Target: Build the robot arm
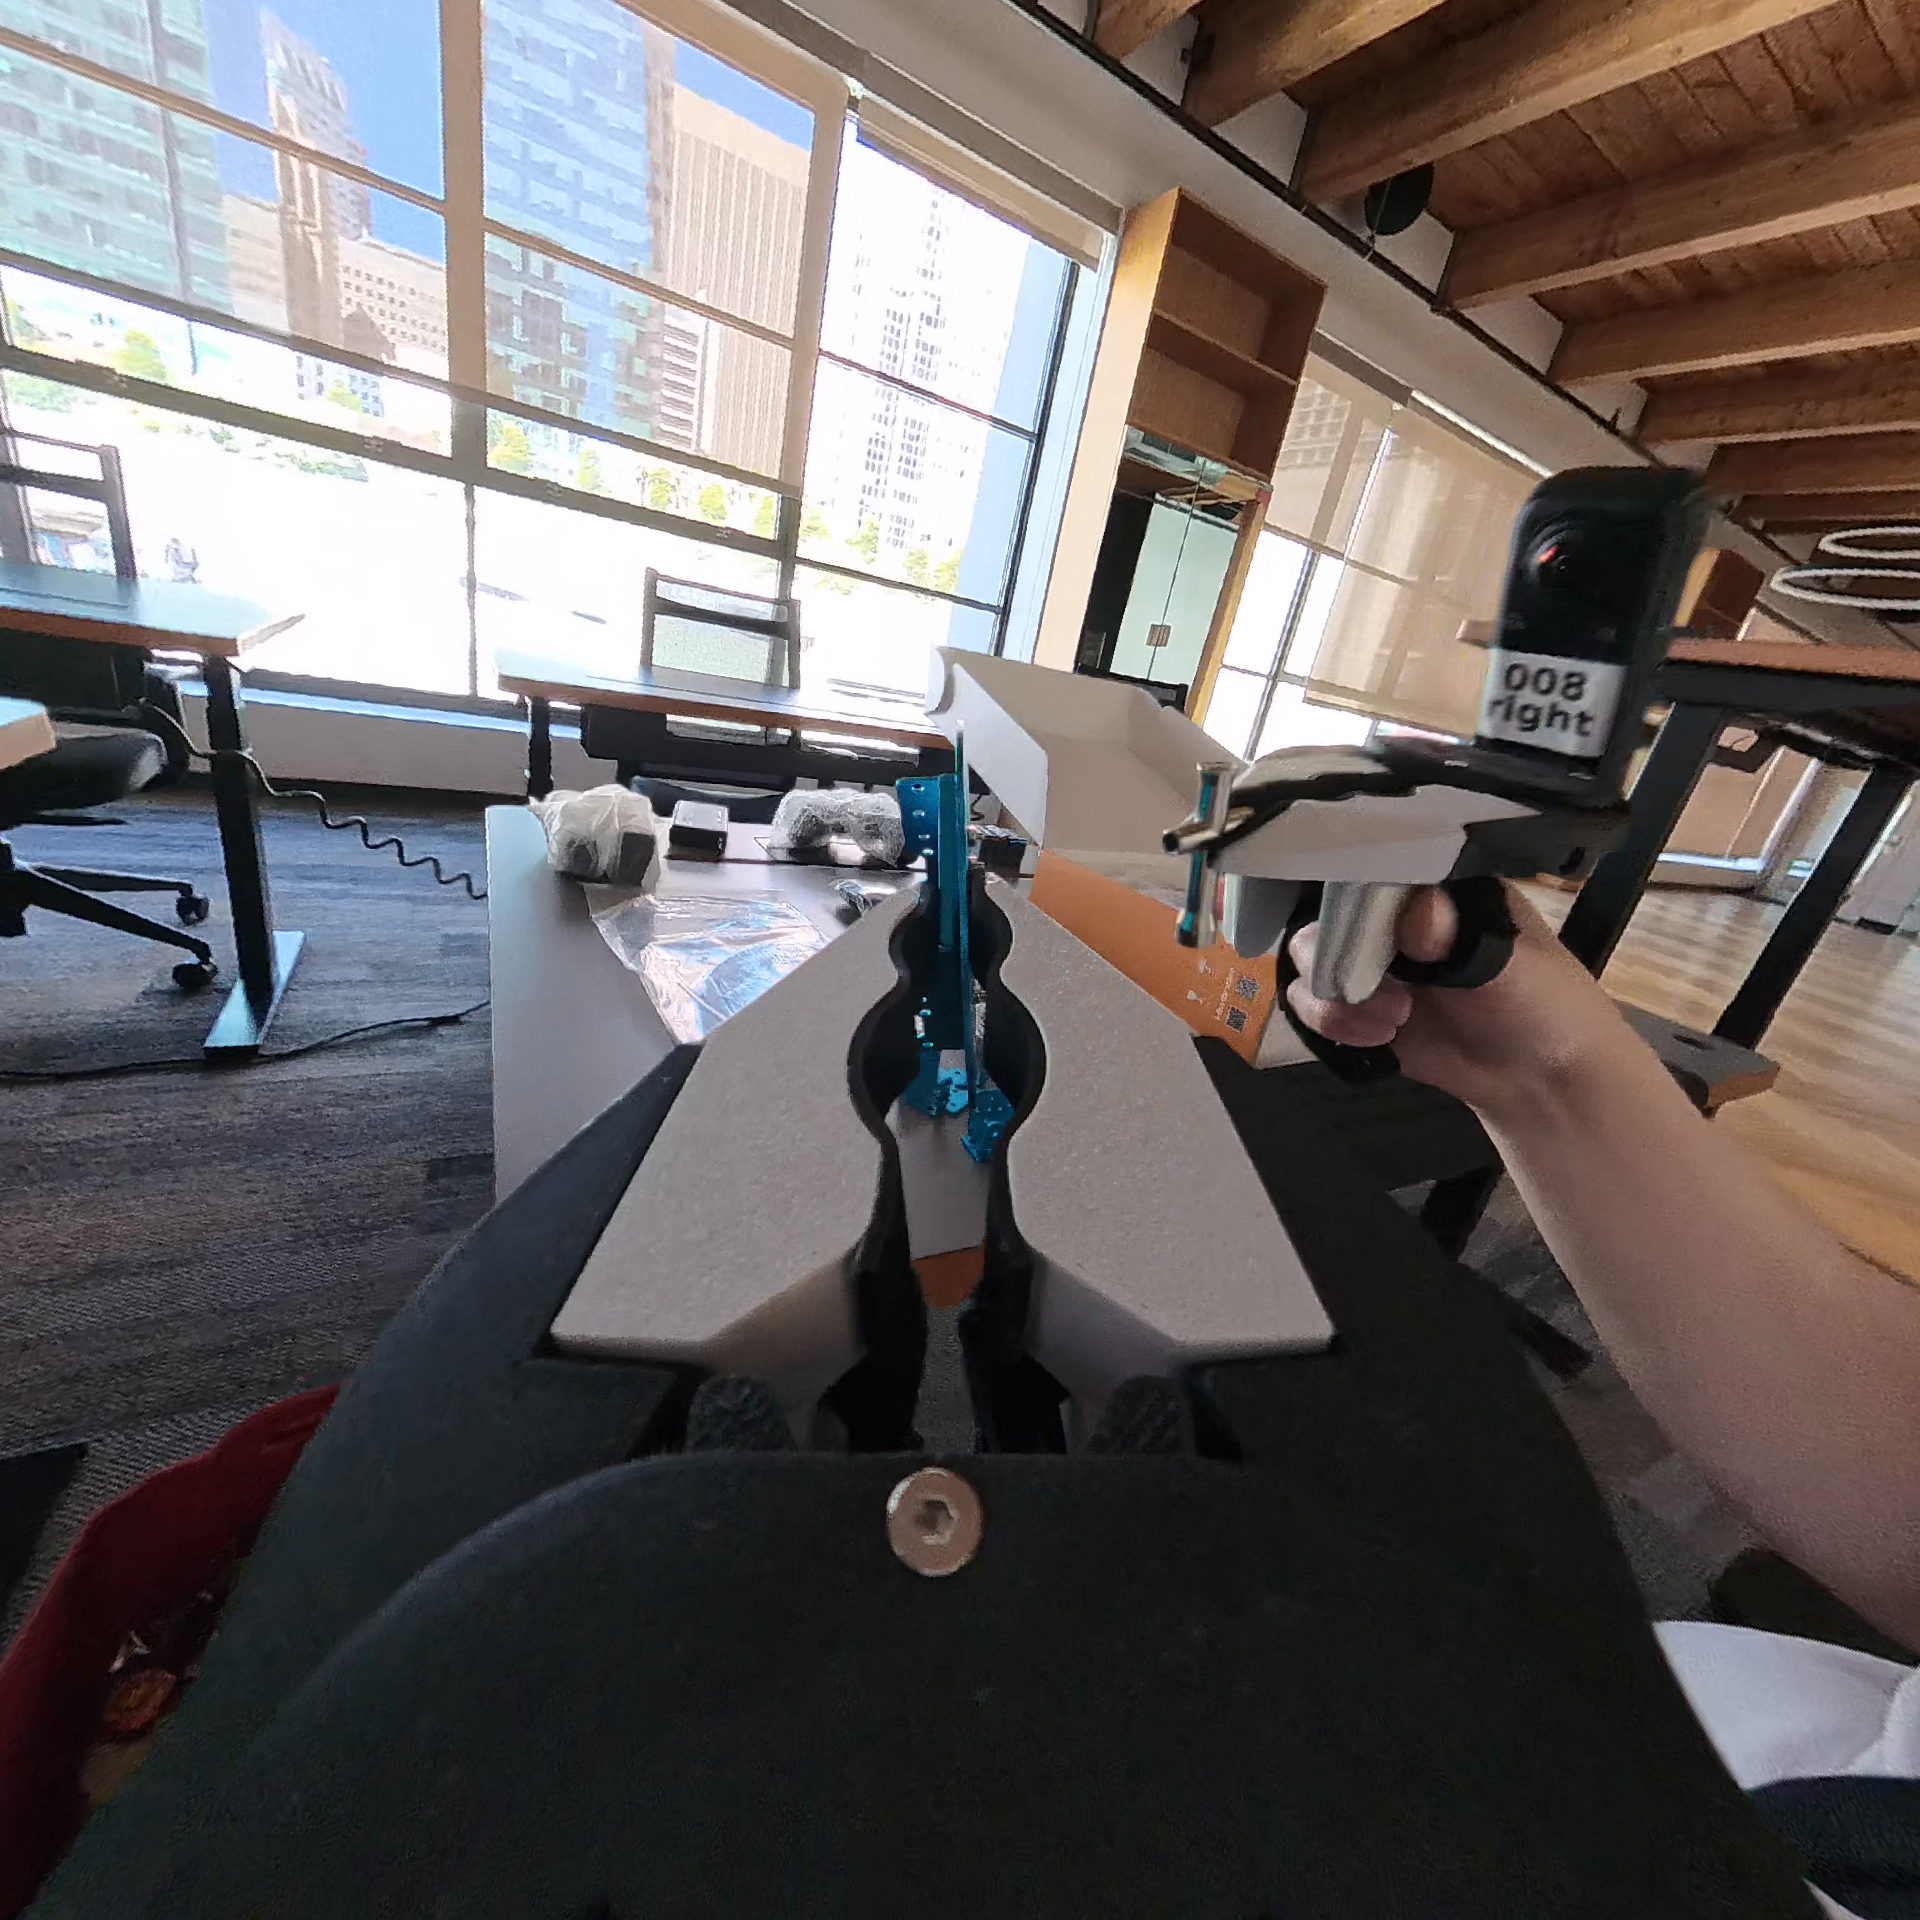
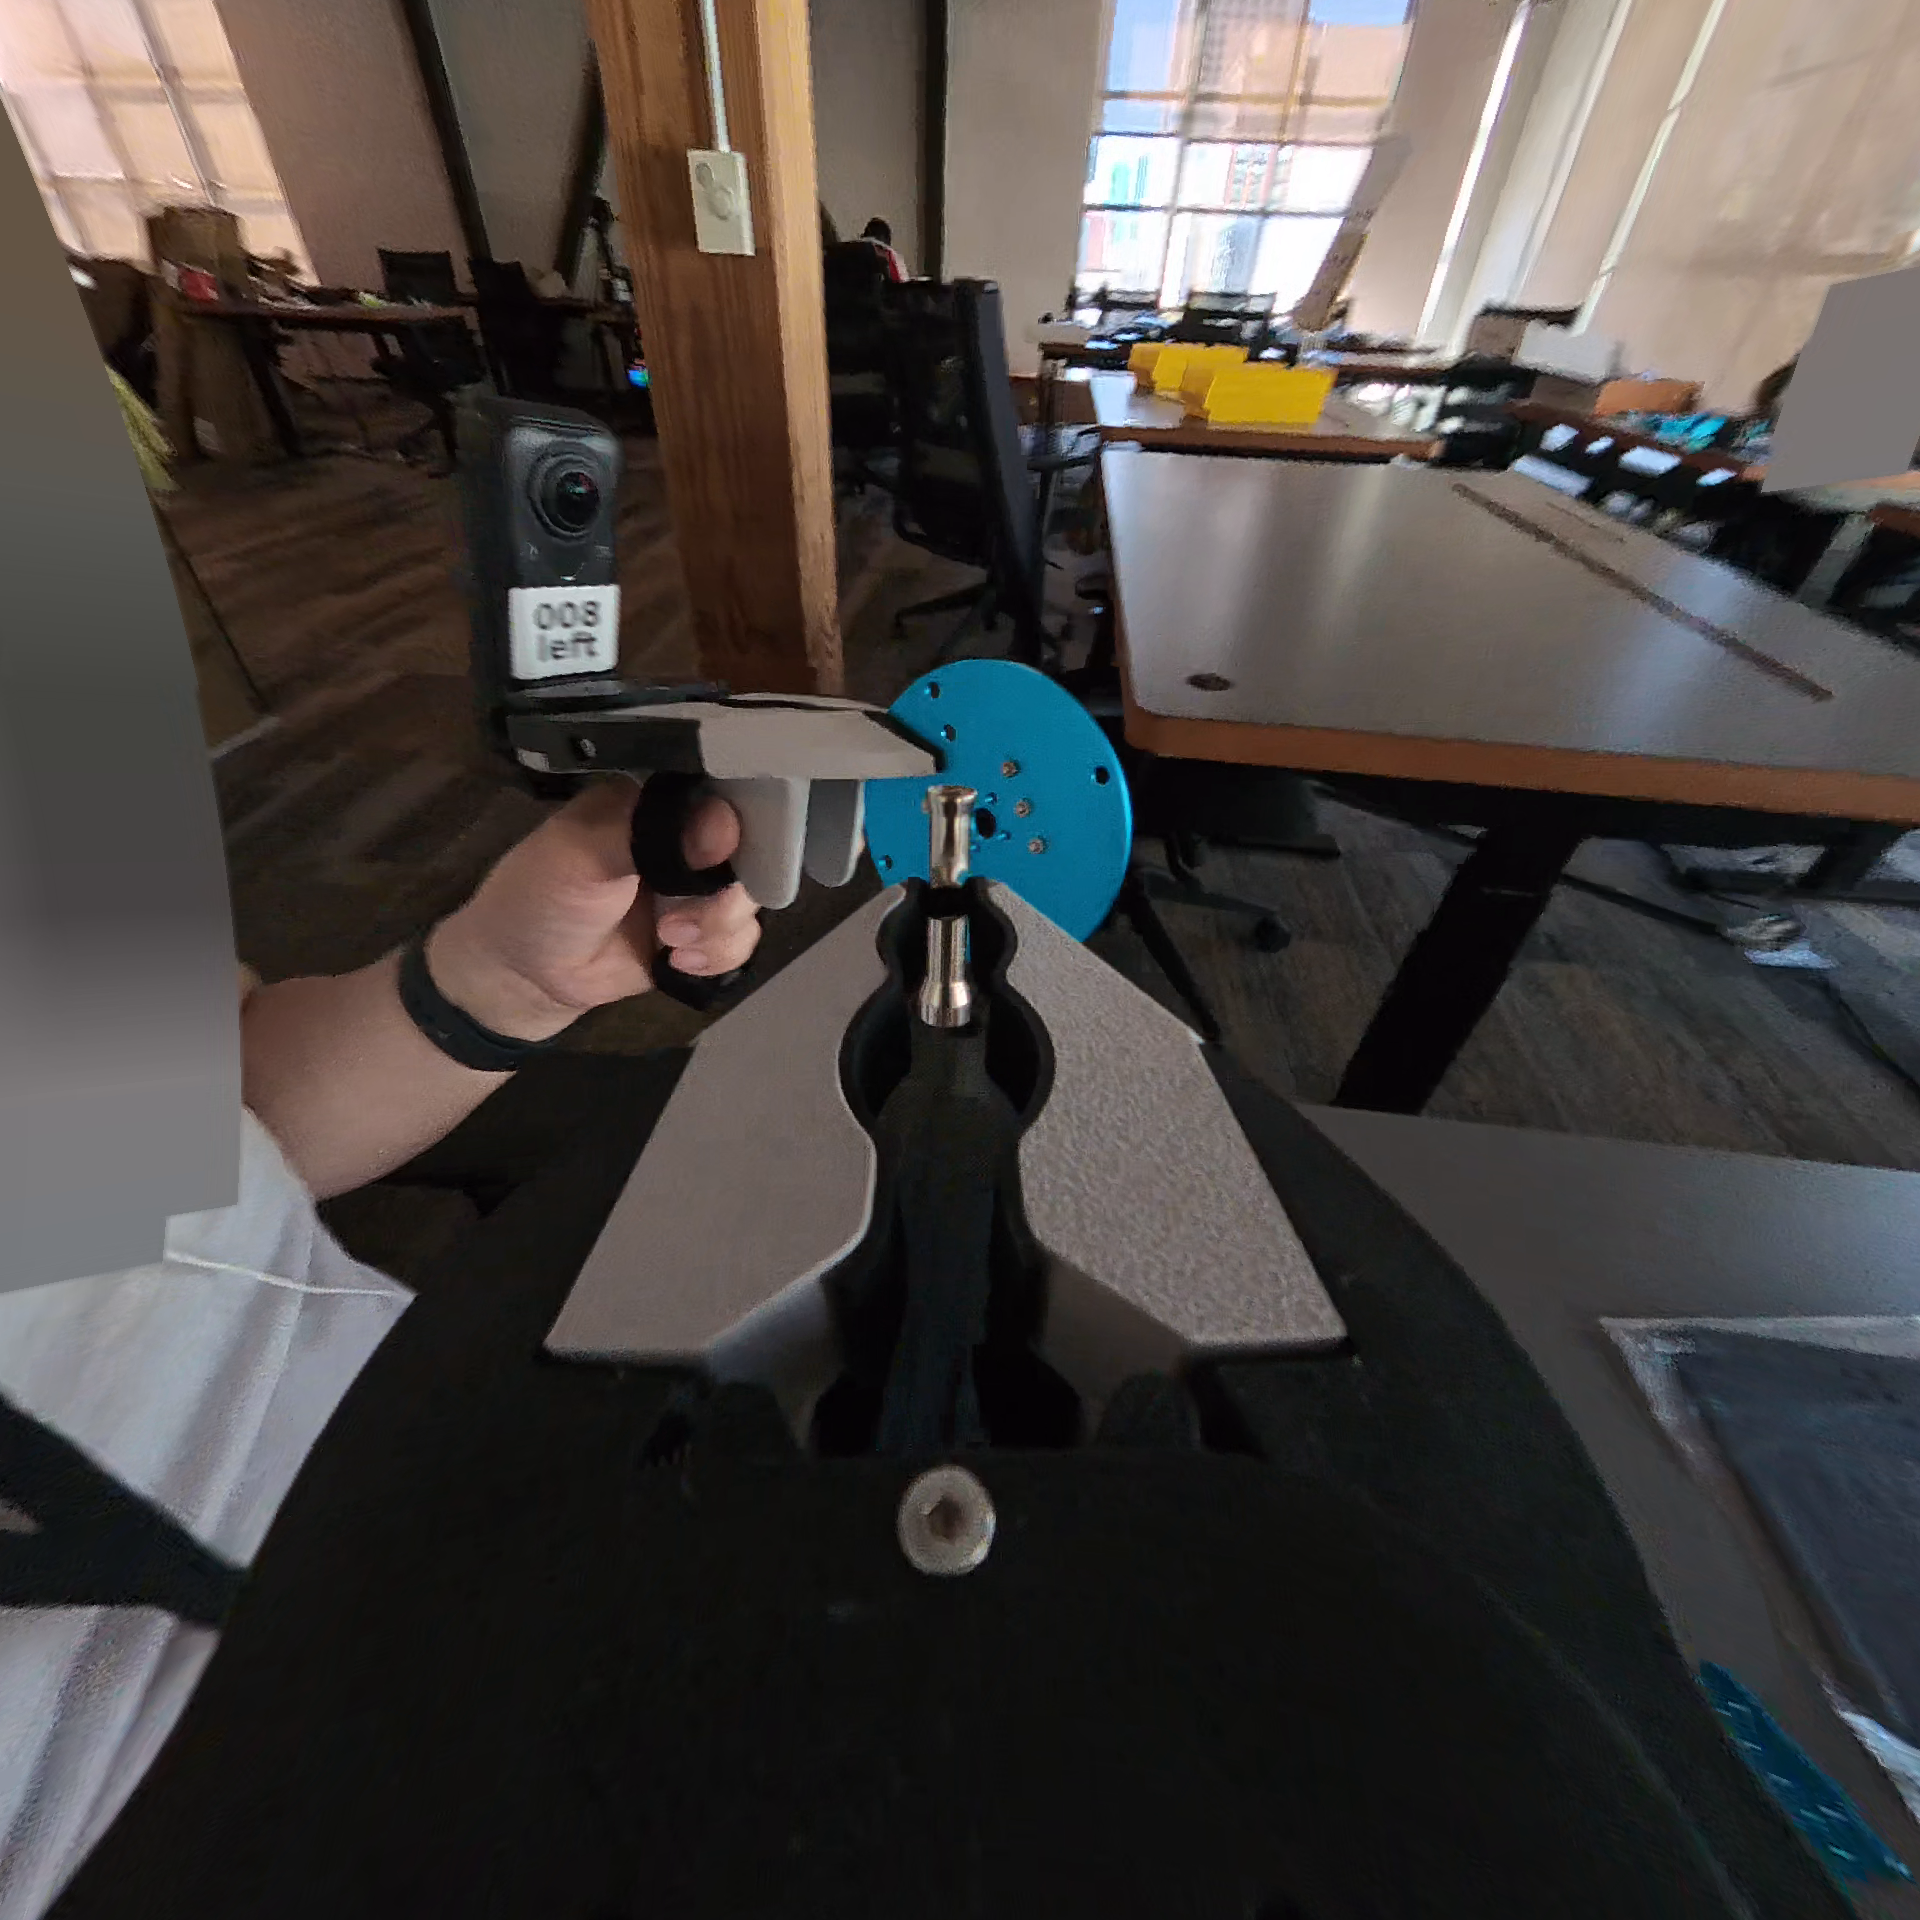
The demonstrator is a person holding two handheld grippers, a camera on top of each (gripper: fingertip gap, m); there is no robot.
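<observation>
Up close, my left hand-held gripper (image 1: 948,935) is pinching a blue perforated disc (image 2: 1003,795) edge-on, held up in the air over the worktop (image 1: 561,997). My right hand-held gripper (image 2: 940,894) is clamped on a black-handled metal driver (image 2: 945,935), tip right at the disc's face. Farther back there's a white-and-orange box (image 1: 1091,769).

Grey table (image 1: 540,997), clear plastic sheet (image 1: 717,940), wrapped bundles (image 1: 597,831), black box (image 1: 696,823), possibly an orange-sided carton (image 1: 1132,925).
</observation>
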